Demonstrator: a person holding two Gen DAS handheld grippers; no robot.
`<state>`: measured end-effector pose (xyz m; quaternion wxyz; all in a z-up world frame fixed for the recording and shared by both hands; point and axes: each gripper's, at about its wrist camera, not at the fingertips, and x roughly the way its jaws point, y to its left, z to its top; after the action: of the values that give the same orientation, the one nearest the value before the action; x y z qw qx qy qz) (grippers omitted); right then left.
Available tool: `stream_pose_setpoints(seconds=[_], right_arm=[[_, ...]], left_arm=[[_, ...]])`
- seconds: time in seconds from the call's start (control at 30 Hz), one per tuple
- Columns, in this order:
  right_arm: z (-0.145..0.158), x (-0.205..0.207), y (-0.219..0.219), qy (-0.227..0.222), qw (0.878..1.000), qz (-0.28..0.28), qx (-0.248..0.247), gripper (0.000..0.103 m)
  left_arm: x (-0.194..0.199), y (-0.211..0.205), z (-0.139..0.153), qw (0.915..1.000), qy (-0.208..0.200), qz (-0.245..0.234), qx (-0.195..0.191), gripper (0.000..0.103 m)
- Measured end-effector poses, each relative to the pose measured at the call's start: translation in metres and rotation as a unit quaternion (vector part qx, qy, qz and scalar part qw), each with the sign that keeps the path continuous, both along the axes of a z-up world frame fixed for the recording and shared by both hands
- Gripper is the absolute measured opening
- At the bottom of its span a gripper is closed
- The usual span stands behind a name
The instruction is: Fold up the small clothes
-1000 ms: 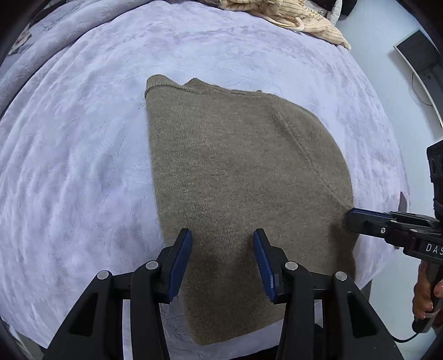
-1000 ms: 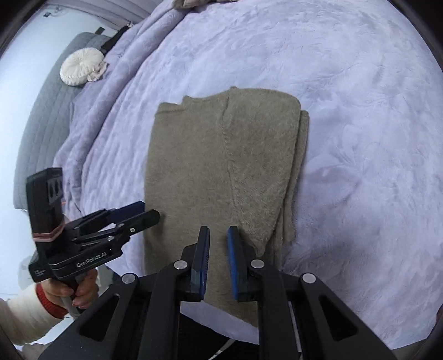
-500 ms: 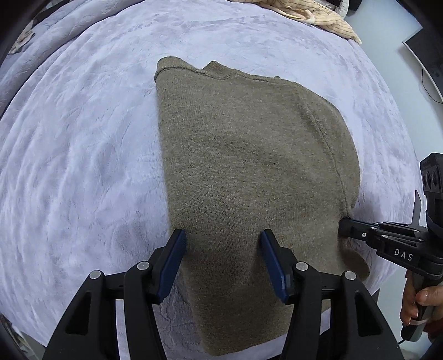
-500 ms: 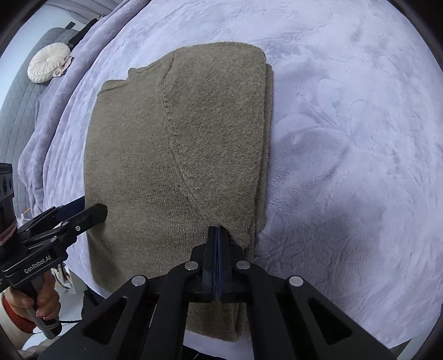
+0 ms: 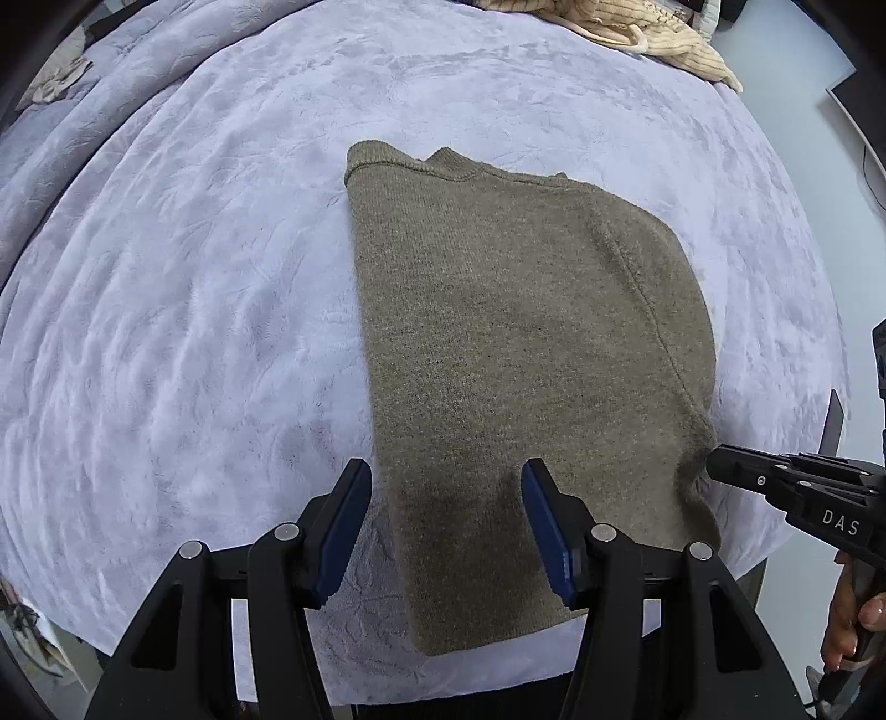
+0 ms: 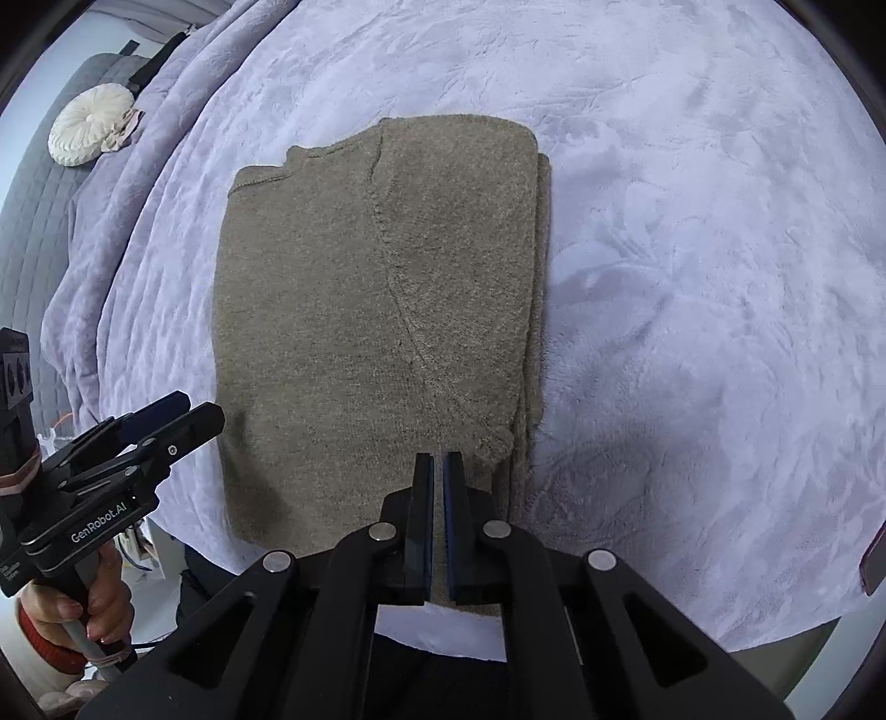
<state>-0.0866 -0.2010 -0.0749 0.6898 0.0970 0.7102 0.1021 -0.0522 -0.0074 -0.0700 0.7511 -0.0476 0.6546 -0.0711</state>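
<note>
We look down on a brown knitted sweater (image 5: 515, 354) lying folded on a lavender plush blanket (image 5: 183, 310) that covers the bed. Its sleeves are tucked in, so it forms a long rectangle with the collar at the far end and the hem near the blanket's close edge.

Our left tool (image 5: 443, 531) hangs over the hem end of the sweater. Its jaws stand apart: one blue pad (image 5: 346, 526) is above the bare blanket just beside the sweater's left edge, the other is above the knit, and they grip nothing. This tool widened its jaws a moment ago, with only the sweater's edge below the gap.

Our right tool (image 6: 437, 498) is clenched, its two pads nearly touching with a thin slit between them. From its own camera no cloth is caught there; the tips sit over the hem just beside the folded sleeve cuff (image 6: 493, 437). In the left camera the same tool's tip is at the sweater's right edge, and we cannot tell whether it touches the knit.

A hand (image 6: 83, 603) in a red cuff holds the left tool's handle. A cream ribbed garment (image 5: 648, 27) lies at the far edge of the bed, and a round white cushion (image 6: 88, 133) rests farther off.
</note>
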Motion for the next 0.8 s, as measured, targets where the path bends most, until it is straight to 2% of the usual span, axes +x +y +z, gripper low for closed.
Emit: stream_pose_setpoints(seconds=[0.33, 0.37, 0.43, 0.47, 0.5, 0.67, 0.73, 0.8], right_arm=[[0.022, 0.004, 0.008, -0.006, 1.000, -0.008, -0.023, 0.005], [0.024, 0.005, 0.009, -0.008, 1.000, -0.005, -0.028, 0.009], [0.028, 0.007, 0.014, -0.012, 0.999, 0.001, -0.037, 0.036], [0.031, 0.008, 0.016, -0.015, 0.999, 0.003, -0.041, 0.065], [0.032, 0.010, 0.017, -0.019, 0.999, 0.003, -0.043, 0.080], [0.038, 0.015, 0.025, -0.032, 0.997, 0.005, -0.066, 0.081], [0.038, 0.017, 0.026, -0.033, 0.996, 0.004, -0.082, 0.084], [0.040, 0.018, 0.025, -0.038, 0.995, 0.000, -0.090, 0.092]], left_arm=[[0.004, 0.007, 0.020, 0.9999, 0.000, 0.015, 0.002, 0.058], [0.004, 0.007, 0.022, 0.9998, -0.002, 0.017, 0.003, 0.060], [0.004, 0.008, 0.025, 0.9997, -0.007, 0.023, 0.005, 0.102], [0.004, 0.008, 0.027, 0.9996, -0.012, 0.024, 0.010, 0.103], [0.005, 0.008, 0.029, 0.9995, -0.016, 0.023, 0.015, 0.103], [0.008, 0.008, 0.030, 0.9993, -0.008, 0.021, 0.029, 0.103], [0.008, 0.009, 0.031, 0.9991, -0.007, 0.022, 0.035, 0.103], [0.009, 0.008, 0.032, 0.9986, -0.007, 0.022, 0.048, 0.103]])
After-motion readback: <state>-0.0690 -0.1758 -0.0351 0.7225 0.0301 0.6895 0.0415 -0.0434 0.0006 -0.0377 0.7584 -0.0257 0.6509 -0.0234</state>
